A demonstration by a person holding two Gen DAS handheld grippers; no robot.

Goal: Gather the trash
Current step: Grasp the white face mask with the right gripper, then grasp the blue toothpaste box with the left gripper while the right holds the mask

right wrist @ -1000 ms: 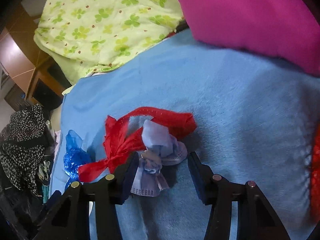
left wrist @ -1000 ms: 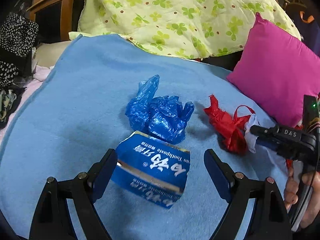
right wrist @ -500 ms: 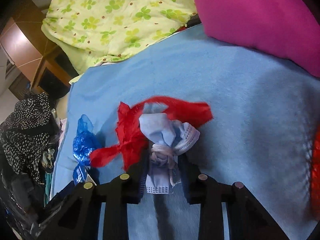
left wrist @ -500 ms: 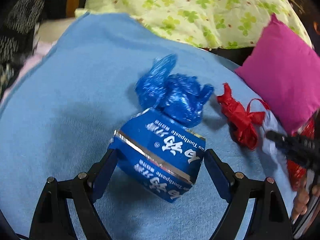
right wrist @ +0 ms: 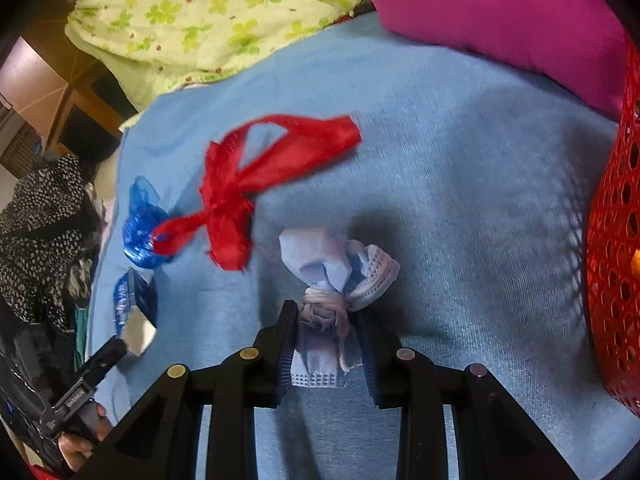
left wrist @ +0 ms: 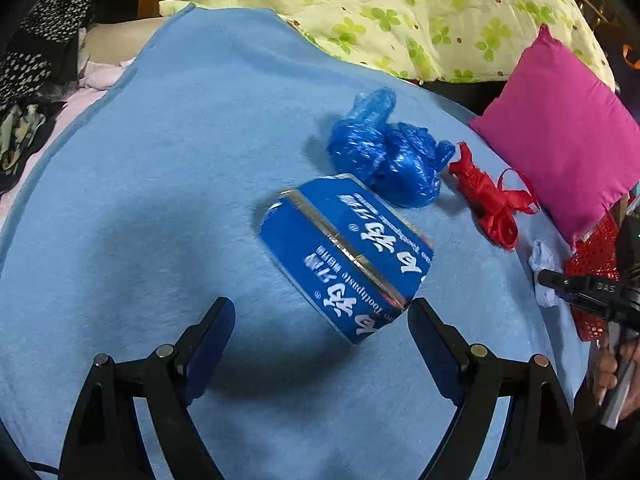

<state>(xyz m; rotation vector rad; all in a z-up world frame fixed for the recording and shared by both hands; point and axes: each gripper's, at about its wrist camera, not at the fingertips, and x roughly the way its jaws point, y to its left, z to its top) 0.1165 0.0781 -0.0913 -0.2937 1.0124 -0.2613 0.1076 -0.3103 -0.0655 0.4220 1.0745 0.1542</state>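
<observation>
Right hand-held gripper [right wrist: 326, 334] closed on face mask [right wrist: 332, 276]; lower half hidden.

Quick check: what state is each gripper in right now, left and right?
Left gripper: open, holding nothing; the blue toothpaste box lies just ahead of its fingers.
Right gripper: just closed on the crumpled face mask.

Matt fleece blanket [left wrist: 168, 184]; glossy carton [left wrist: 346, 258]; crinkly, probably plastic bag [left wrist: 384, 156].
</observation>
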